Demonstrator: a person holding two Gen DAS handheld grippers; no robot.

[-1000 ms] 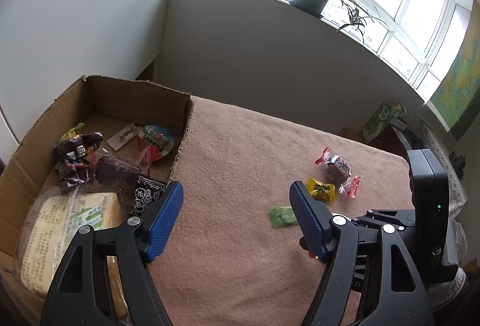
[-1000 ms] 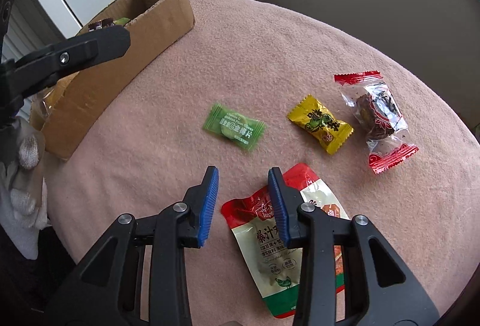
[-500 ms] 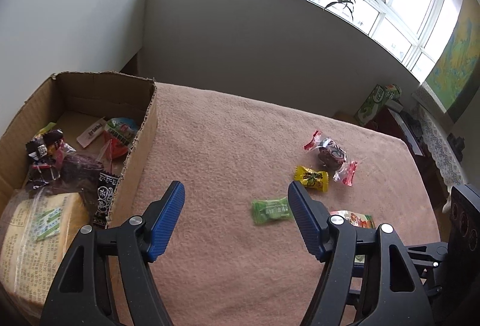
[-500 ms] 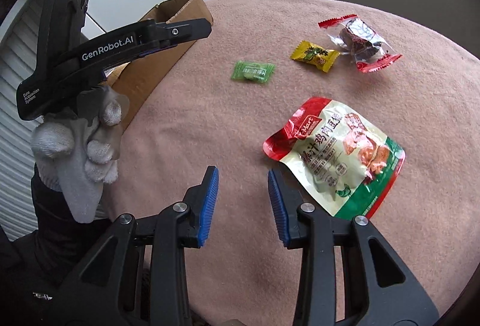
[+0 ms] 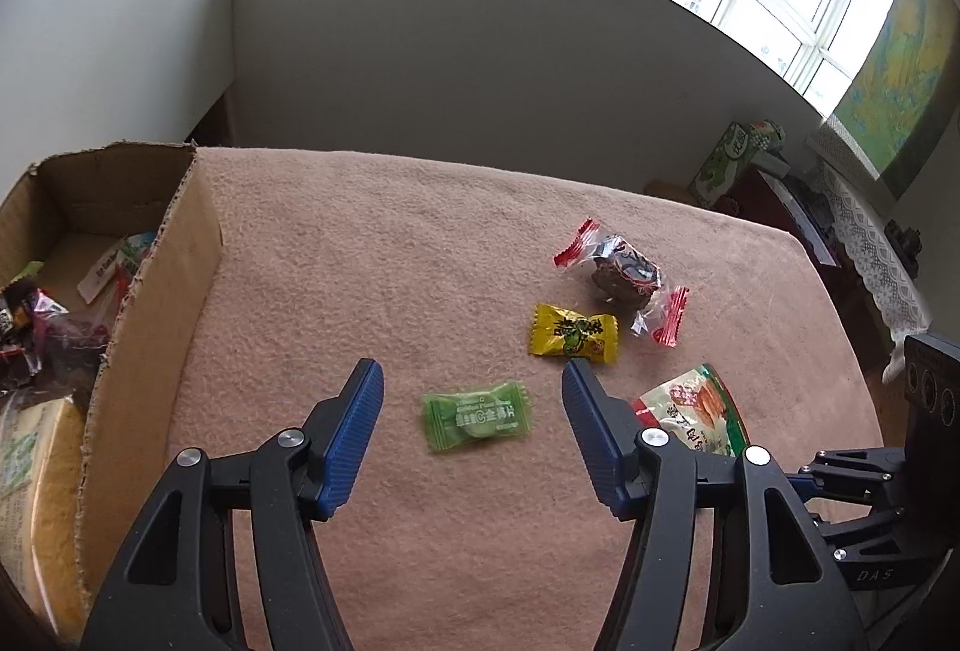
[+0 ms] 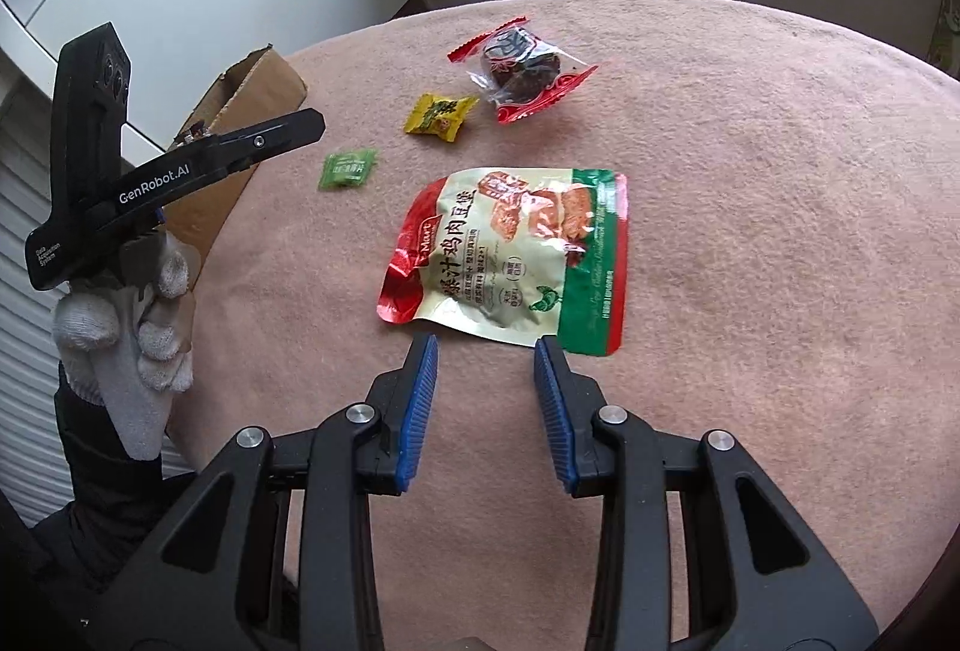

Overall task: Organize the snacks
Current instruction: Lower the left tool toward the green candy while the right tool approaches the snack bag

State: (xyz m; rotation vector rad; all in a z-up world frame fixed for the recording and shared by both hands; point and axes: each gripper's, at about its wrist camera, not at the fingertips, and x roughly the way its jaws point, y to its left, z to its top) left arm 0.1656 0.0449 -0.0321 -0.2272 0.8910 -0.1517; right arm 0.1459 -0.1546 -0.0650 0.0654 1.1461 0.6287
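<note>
Left tool (image 5: 474,393): jaws apart, just been closing, framing the small green wrapped candy (image 5: 476,414) lying untouched on the pink-cloth desk (image 5: 372,255). Right tool (image 6: 485,351): narrow gap, empty, just short of the red-green printed snack pouch (image 6: 510,255). Beyond: yellow wrapped candy (image 5: 572,333), clear red-ended wrapped cake (image 5: 624,276). Brown cardboard box (image 5: 162,303) at left holds snacks.

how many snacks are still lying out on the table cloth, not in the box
4. A green candy nearest the cardboard box, a yellow candy past it, a red-ended dark snack farthest back, and a large pouch in front of the right gripper. None seem hidden.
</note>
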